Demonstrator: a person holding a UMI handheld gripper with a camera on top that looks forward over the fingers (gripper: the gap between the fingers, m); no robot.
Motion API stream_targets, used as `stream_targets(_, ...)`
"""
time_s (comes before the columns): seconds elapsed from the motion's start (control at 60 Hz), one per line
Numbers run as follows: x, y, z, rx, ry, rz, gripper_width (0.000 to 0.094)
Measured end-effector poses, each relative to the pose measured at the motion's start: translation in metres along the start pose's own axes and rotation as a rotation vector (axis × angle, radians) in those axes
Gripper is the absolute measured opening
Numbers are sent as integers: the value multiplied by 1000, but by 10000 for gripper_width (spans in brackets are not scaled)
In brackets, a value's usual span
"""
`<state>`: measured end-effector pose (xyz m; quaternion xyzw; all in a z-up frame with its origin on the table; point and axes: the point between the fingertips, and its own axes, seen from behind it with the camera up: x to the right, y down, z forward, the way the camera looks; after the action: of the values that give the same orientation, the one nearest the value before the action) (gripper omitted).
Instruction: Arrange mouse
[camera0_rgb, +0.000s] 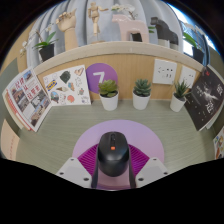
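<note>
- Beyond the mouse (113, 156), three potted plants stand in a row by the back wall: plant one (108, 93), plant two (142, 92), plant three (180, 94) (none blocks the mouse).
- Leaning posters (50, 92) stand off to one side of it.
- The mouse is black with an orange wheel, on a round purple mat (150, 146).
- The gripper (113, 172) has its fingers apart, mouse between them.
- Greenish tabletop (70, 130).

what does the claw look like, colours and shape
The claw shows two pale, whitish angular fingers, one at either side. Each carries a pink pad on its inner face. No cables, markings or sleeve are visible here.
</note>
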<state>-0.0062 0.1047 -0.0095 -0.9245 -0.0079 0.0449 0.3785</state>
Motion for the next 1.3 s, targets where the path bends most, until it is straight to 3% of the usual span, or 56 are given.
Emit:
stream_targets(0.133,0,0,1,12,7,17,526)
stream_targets(0.233,-1,7,-9,-48,23,-12,756)
stream_targets(0.317,-2,0,-32,-47,52,-61,841)
stream_targets(0.65,-25,-64,-227,127,81,4,832)
stream_targets(0.783,-36,-67,-292,183,107,-4,829)
stream_targets(1.3,-87,-41,-415,279,90,-15,831)
